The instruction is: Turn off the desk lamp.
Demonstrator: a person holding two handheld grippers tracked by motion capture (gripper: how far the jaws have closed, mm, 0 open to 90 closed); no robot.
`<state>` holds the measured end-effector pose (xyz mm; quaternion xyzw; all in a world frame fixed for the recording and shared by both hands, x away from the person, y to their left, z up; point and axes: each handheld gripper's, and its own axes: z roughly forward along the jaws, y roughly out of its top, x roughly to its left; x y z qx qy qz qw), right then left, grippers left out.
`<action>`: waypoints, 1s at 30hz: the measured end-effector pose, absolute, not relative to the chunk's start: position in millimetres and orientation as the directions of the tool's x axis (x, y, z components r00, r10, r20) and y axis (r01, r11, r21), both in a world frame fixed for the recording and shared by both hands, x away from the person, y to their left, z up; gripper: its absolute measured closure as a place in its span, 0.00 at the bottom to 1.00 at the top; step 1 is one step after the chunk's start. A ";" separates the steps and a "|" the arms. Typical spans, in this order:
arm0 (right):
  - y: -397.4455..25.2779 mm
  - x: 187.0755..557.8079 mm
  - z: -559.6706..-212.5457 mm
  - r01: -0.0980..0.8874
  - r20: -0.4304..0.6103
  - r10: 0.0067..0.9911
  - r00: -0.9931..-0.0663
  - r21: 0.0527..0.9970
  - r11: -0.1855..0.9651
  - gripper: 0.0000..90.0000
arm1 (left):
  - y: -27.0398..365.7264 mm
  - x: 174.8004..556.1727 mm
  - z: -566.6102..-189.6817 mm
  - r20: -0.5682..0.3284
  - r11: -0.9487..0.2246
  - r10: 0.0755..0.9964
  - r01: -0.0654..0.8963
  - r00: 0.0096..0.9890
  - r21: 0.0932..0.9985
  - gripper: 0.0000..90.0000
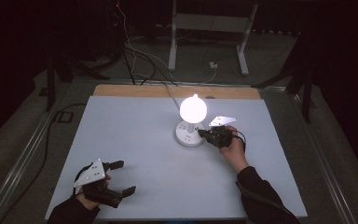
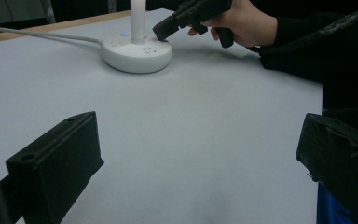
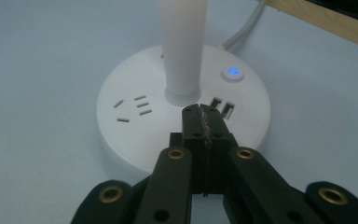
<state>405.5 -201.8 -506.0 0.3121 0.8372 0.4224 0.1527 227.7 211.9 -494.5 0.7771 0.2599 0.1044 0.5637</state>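
Now the lamp (image 1: pixel 193 108) glows. My right claw (image 3: pixel 200 116), pinched tight on nothing, sits over its base (image 3: pixel 135 140) by the button (image 3: pixel 233 73); I think the job is done. My left claw (image 1: pixel 121 177) rests wide apart.

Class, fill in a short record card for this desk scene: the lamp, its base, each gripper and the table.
lamp: globe lamp lit, on a white stem
base: round white base with sockets, two USB ports and a button glowing blue
right gripper: right gripper, jaws closed, tips over the base near the stem
left gripper: left gripper, jaws wide apart, at the near left of the table, holding nothing
table: pale sheet-covered table, wooden far edge
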 end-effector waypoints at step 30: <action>-199.4 404.9 -506.7 0.403 0.017 0.656 -0.754 0.802 0.442 1.00 | 212.1 227.8 -494.5 -0.133 -0.229 0.522 0.289 0.842 0.929 0.00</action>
